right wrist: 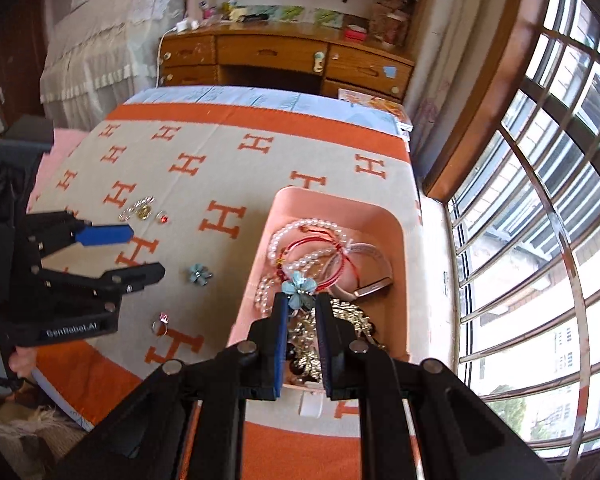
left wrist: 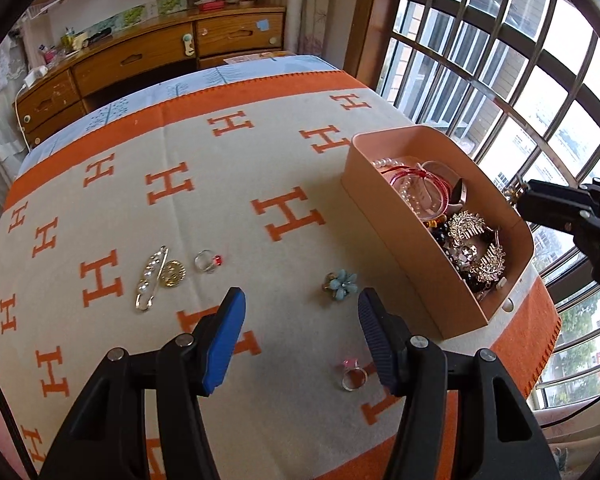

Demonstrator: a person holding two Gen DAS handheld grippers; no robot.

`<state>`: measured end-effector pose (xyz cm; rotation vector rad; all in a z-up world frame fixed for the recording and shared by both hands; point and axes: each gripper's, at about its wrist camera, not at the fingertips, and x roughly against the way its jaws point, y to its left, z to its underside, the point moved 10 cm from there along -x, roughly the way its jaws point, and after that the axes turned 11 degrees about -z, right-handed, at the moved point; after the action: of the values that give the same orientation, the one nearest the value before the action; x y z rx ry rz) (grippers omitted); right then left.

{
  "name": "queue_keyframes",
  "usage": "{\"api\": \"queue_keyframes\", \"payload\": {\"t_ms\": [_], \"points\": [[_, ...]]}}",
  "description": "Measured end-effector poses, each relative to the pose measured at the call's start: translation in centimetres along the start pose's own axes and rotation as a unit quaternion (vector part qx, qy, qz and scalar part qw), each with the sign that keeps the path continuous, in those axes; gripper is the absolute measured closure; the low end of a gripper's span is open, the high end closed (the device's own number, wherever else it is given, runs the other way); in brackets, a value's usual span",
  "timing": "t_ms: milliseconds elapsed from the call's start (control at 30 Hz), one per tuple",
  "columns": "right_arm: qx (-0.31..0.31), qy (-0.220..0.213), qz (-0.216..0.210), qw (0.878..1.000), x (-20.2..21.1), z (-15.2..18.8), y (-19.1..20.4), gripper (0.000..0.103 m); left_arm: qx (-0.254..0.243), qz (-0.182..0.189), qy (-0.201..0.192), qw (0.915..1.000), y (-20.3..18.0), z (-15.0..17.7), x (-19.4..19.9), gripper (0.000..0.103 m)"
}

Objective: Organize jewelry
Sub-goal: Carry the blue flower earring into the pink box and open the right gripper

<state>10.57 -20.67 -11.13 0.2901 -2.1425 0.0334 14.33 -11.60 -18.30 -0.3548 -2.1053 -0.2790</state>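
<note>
On the left of the orange-and-cream blanket point(left wrist: 220, 184) lie a pearl pin point(left wrist: 150, 278), touching a round gold brooch point(left wrist: 171, 274), and just beside them a silver ring with a red stone point(left wrist: 208, 261). The left gripper point(left wrist: 300, 332) hangs above the blanket with its jaws wide and nothing in them. A blue flower piece point(left wrist: 339, 285) lies ahead, between the jaws, and a ring with a pink stone point(left wrist: 354, 376) lies near the right jaw. To the right stands the pink box point(left wrist: 400, 240), full of pearl strings, red bangles and shiny brooches. The right gripper point(right wrist: 302, 300) is over the box, its jaws narrow, pinching a second blue flower point(right wrist: 298, 290).
</note>
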Motion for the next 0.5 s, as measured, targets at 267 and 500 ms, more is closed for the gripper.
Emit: {"api": "queue_keyframes", "payload": {"t_ms": [267,500], "points": [[-0.059,-0.022,-0.03,0.998,-0.5,1.0,-3.0,0.089,-0.012,-0.001,0.038,0.9992,-1.8,0.2,-2.9,0.04],[-0.076,-0.045,-0.072,0.993,-1.3,1.7,-3.1,0.089,-0.02,-0.024,0.051,0.9982,-2.2,0.4,-4.2,0.04]]}}
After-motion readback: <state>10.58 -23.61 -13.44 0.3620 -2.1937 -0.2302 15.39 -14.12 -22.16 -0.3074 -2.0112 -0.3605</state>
